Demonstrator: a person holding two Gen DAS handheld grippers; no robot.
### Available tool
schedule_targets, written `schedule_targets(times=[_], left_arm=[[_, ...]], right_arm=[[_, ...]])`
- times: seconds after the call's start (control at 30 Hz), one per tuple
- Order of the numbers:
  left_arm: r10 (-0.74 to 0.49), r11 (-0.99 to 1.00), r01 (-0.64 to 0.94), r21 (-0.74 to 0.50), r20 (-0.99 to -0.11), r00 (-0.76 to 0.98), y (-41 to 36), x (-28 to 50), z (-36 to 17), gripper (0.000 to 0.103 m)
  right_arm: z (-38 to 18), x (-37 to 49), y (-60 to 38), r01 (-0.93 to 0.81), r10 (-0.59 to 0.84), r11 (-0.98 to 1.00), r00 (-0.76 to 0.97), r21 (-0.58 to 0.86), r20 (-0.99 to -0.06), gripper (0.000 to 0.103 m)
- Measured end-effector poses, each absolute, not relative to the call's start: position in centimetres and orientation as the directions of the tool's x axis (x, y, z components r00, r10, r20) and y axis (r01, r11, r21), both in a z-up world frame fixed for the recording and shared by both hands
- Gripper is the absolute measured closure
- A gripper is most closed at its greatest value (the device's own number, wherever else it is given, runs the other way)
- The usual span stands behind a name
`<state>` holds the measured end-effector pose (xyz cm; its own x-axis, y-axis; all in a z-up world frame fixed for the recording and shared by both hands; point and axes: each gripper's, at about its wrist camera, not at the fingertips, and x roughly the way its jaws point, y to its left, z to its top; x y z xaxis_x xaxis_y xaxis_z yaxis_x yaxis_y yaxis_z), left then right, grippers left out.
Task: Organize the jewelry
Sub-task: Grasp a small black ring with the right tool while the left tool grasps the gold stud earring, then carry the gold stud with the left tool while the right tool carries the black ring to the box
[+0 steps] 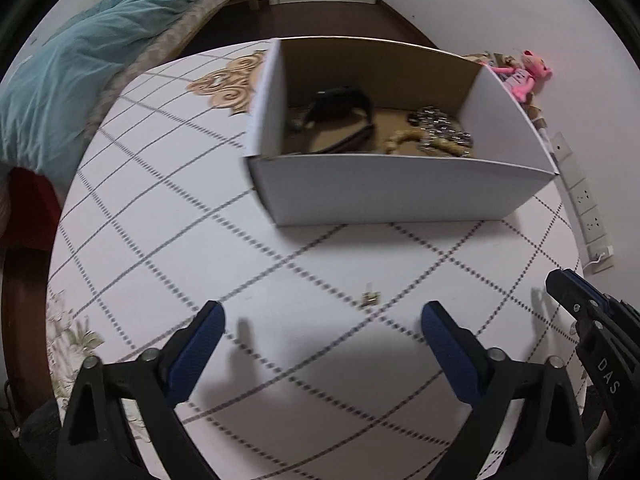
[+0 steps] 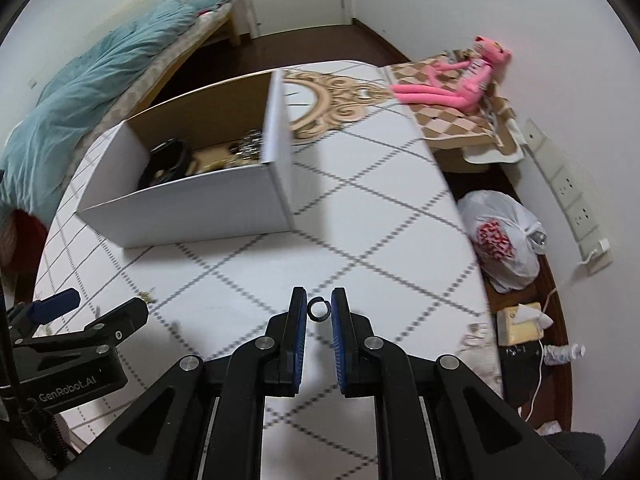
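Note:
A white cardboard box (image 1: 400,190) stands on the table and holds a black band (image 1: 340,114), a silver chain (image 1: 440,122) and beige pieces. It also shows in the right wrist view (image 2: 192,208). A small gold piece (image 1: 370,298) lies on the table just ahead of my open, empty left gripper (image 1: 320,320). My right gripper (image 2: 319,310) is shut on a small dark ring (image 2: 319,309), held above the table to the right of the box. The left gripper also shows in the right wrist view (image 2: 92,312).
The table carries a white cloth with a grey diamond pattern (image 1: 280,264). A pink plush toy (image 2: 460,76) lies on a checked cushion at the far right. A plastic bag (image 2: 500,236) sits on the floor beside the table. A bed with a teal blanket (image 1: 80,60) is at left.

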<state>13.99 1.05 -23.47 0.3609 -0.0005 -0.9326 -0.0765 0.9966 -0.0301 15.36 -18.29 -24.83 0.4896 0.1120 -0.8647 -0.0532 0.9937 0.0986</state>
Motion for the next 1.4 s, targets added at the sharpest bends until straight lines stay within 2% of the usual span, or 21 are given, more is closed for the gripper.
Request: schedule_targets(times=[0.1, 0.23, 0.27, 0.33, 0.47, 0.6, 0.97, 1.4], left_arm=[[-0.007, 0.998, -0.060, -0.030, -0.935, 0.354, 0.2, 14.3, -23.7, 0.022], [-0.016, 0.998, -0.049, -0.035, -0.938, 0.346, -0.3, 14.8, -24.3, 0.050], [-0.014, 0.998, -0.050, -0.034, -0.939, 0.344, -0.3, 14.9, -24.4, 0.052], [-0.004, 0.999, -0.042, -0.021, -0.933, 0.360, -0.5, 14.9, -24.3, 0.069], [-0.017, 0.999, -0.035, -0.032, -0.931, 0.365, -0.6, 15.1, -24.2, 0.090], [-0.035, 0.998, -0.035, -0.051, -0.929, 0.369, -0.6, 14.8, -24.2, 0.096], [-0.081, 0.994, -0.033, -0.103, -0.914, 0.398, 0.0, 13.2, -22.5, 0.097], [-0.155, 0.980, -0.023, -0.197, -0.831, 0.534, 3.8, 16.1, -12.8, 0.097]], right_arm=[[-25.1, 15.6, -19.4, -0.030, 0.105, 0.994, 0.487, 0.103, -0.867, 0.090], [-25.4, 15.7, -20.0, -0.019, 0.103, 0.994, 0.484, 0.107, -0.869, 0.090], [-25.4, 15.7, -20.1, -0.017, 0.103, 0.994, 0.486, 0.108, -0.868, 0.090], [-25.5, 15.8, -20.1, -0.015, 0.104, 0.994, 0.487, 0.111, -0.867, 0.090], [-25.7, 15.8, -20.2, -0.014, 0.104, 0.994, 0.485, 0.111, -0.868, 0.090], [-25.6, 15.8, -20.2, -0.012, 0.102, 0.994, 0.488, 0.111, -0.867, 0.090], [-24.1, 15.6, -20.3, -0.010, 0.114, 0.992, 0.521, 0.128, -0.846, 0.090], [-17.8, 17.1, -19.6, -0.068, 0.226, 0.971, 0.587, 0.231, -0.777, 0.090]])
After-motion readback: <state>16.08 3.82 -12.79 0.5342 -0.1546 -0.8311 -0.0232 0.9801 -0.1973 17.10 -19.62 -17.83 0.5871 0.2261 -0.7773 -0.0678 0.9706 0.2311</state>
